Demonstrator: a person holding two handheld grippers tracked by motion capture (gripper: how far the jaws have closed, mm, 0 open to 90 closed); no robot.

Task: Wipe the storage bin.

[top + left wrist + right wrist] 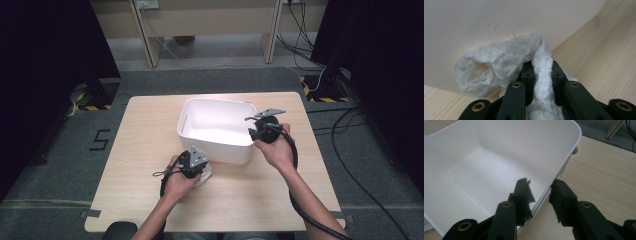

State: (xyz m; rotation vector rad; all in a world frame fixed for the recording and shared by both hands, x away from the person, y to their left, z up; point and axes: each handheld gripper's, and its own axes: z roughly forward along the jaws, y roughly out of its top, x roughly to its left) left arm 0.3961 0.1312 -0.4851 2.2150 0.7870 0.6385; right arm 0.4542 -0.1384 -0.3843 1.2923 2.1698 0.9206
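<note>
**Two grips, one loose tail**

My left gripper pinches the white cloth against the bin's outer wall. My right gripper straddles its rim, steadying. Lifting, the dangling cloth could snag that rim and slip free.

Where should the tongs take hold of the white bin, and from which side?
Take the white bin by its thin upright wall at the rim, coming from above with one jaw inside and one outside. The right tongs straddle that wall this way. The wall is slim enough to pinch; the body is too wide.
</note>
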